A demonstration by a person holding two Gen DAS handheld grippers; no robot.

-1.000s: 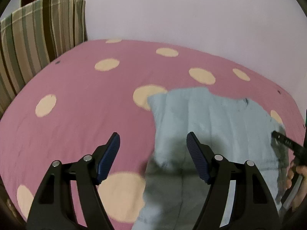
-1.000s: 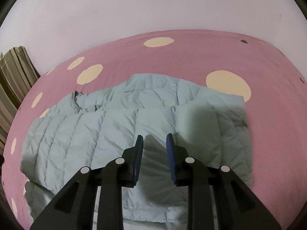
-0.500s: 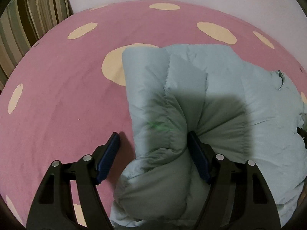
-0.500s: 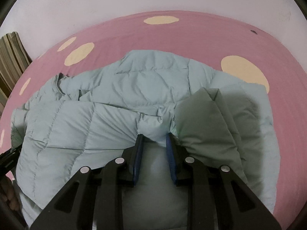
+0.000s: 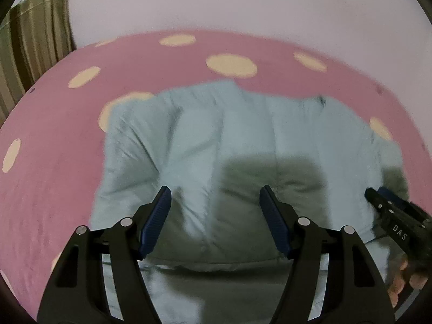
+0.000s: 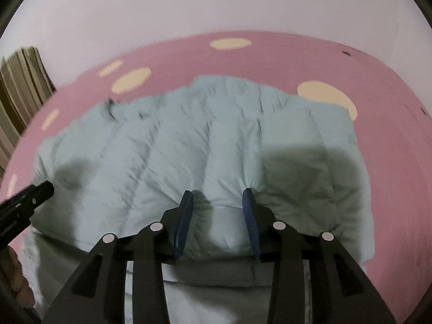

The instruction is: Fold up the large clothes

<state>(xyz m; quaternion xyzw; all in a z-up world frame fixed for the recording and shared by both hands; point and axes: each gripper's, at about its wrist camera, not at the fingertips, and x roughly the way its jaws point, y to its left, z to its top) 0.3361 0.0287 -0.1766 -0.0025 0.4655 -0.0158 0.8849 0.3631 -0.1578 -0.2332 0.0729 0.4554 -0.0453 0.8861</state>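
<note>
A pale blue-green puffer jacket point(image 5: 216, 135) point(image 6: 189, 140) lies folded over on a pink bed sheet point(image 5: 67, 162) point(image 6: 391, 135) with cream dots. My left gripper point(image 5: 214, 191) hovers over the near folded edge. Its jaws are wide and closing, and no pad presses the fabric. My right gripper point(image 6: 217, 194) is over the same edge further right. Its jaws are opening, with a soft bulge of jacket between the pads. Each gripper shows in the other's view: the right gripper point(image 5: 378, 199) at the right edge, the left gripper point(image 6: 40, 191) at the left edge.
A striped cushion point(image 5: 29, 40) point(image 6: 21, 86) stands at the bed's far left against a plain pale wall point(image 5: 216, 0). Pink sheet shows left, right and beyond the jacket. A hand point(image 5: 399, 283) holds the right gripper's handle.
The right jaws have widened and let go of the fold they pinched; the raised flap now lies flat. The left gripper has shifted sideways over the jacket and sunk closer to it.
</note>
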